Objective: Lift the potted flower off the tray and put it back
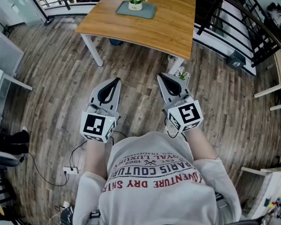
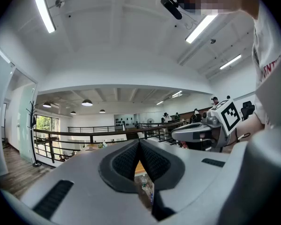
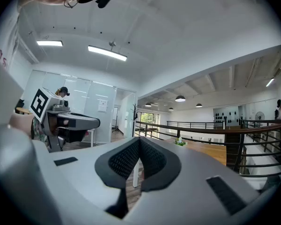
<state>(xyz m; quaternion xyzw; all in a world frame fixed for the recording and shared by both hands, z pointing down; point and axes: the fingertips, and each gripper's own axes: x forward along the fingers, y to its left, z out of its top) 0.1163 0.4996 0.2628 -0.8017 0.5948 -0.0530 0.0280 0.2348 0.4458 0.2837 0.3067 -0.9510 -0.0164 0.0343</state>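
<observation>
Potted flower [image 1: 135,2] stands on its tray [image 1: 148,13] on the bench [image 1: 131,27] at upper centre of the frame, well apart from your left tongs [image 1: 116,81] and right tongs [image 1: 162,76], both clenched empty; likely light, smooth, breakable, so grip the pot's sides, not the stems.

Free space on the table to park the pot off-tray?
Wooden table is mostly bare: a wide patch right of the tray up to the right edge, a band between tray and near edge, a narrower patch to its left. Crowded only at the tray, where the potted flower stands.
</observation>
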